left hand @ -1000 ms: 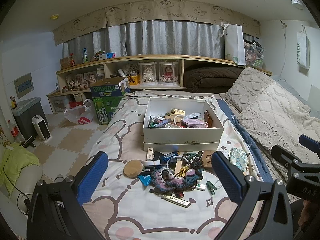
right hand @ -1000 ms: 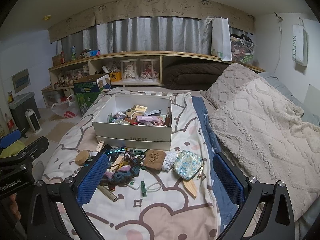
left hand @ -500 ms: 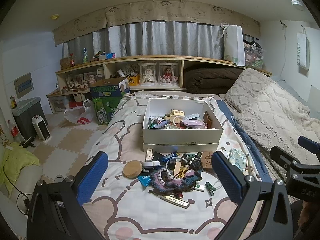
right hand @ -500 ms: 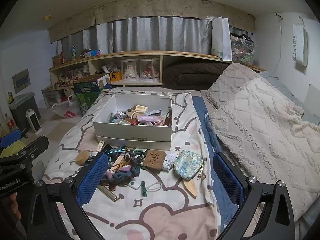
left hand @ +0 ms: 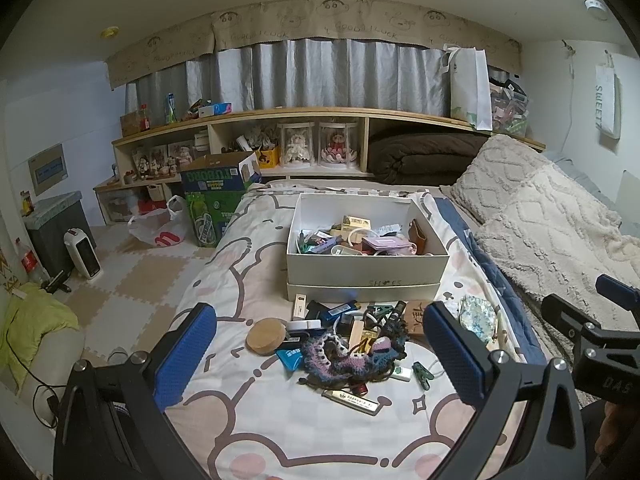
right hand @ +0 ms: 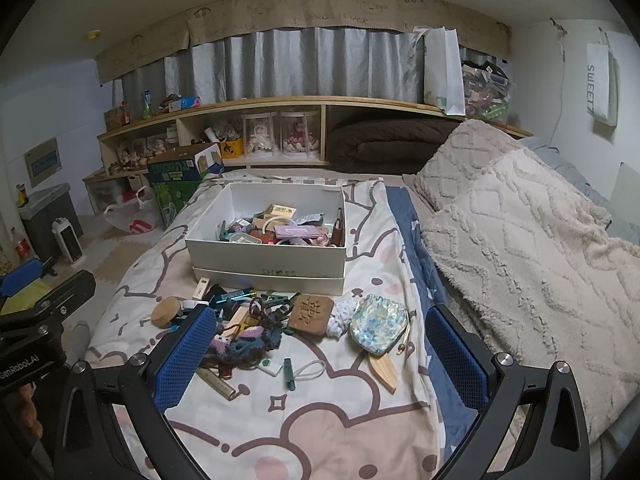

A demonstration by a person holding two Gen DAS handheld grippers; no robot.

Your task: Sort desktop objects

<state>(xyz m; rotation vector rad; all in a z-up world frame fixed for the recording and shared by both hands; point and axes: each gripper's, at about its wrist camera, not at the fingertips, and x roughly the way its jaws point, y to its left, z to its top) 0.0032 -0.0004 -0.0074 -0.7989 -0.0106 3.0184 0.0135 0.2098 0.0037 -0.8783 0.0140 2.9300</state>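
Left gripper, right gripper spread wide, empty, above clutter pile

Small bedroom, dim under a white ceiling.
Grey pleated curtain beneath a beige cartoon-print valance at 12 o'clock; long wooden cubby shelf below; beige-and-white foam floor mat at 9; cream tufted blanket at 3.

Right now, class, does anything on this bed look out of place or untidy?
Yes. A jumble of small items lies loose on the bedsheet in front of the white box, overlapping one another rather than sorted inside it.
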